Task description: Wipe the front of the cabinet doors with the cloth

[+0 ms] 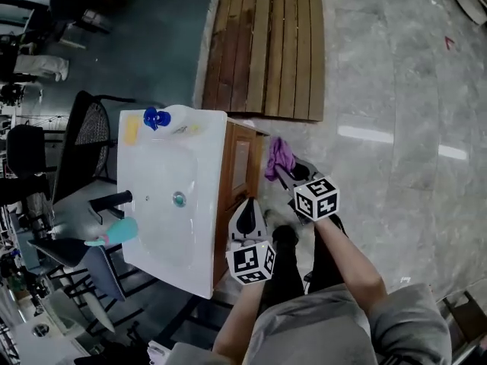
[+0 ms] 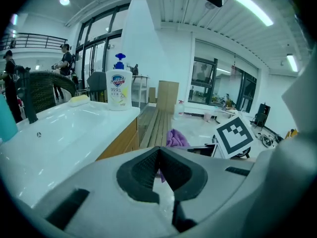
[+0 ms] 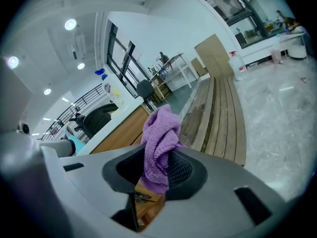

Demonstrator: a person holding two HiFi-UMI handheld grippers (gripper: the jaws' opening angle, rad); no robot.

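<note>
**Condition.** The right gripper point(image 1: 283, 172) point(image 3: 157, 170) pinches the cloth point(image 1: 278, 157) point(image 3: 159, 133) between its jaws. The cloth is bunched, and most of it stands out past the jaw tips. It hangs just beside the cabinet door point(image 1: 242, 162), below the front edge of the sink top point(image 1: 152, 226) and towards its far front corner. No view confirms that it touches the wood. The left gripper point(image 1: 246, 217) point(image 2: 159, 165) holds nothing. Its jaws are pressed together at the tips, and it is near the same front edge, closer to the person.

**Likely faults.**
- Cloth pulled loose. Cause: only a narrow fold is clamped, so drag across the wood may work it out of the jaws.
- Poor coverage. Cause: a bunched cloth presents a small lump, not a flat face, and strips of the door may be missed.
- Scratched door. Cause: pressing too deep may bring the hard jaw tips onto the wood behind the cloth.
- Collision. Cause: the idle left gripper sits in the probable wiping path along the front edge.
- Soap bottle point(image 1: 156, 118) point(image 2: 119, 88) at the far corner toppled. Cause: a stroke that rises above the front edge.
</note>
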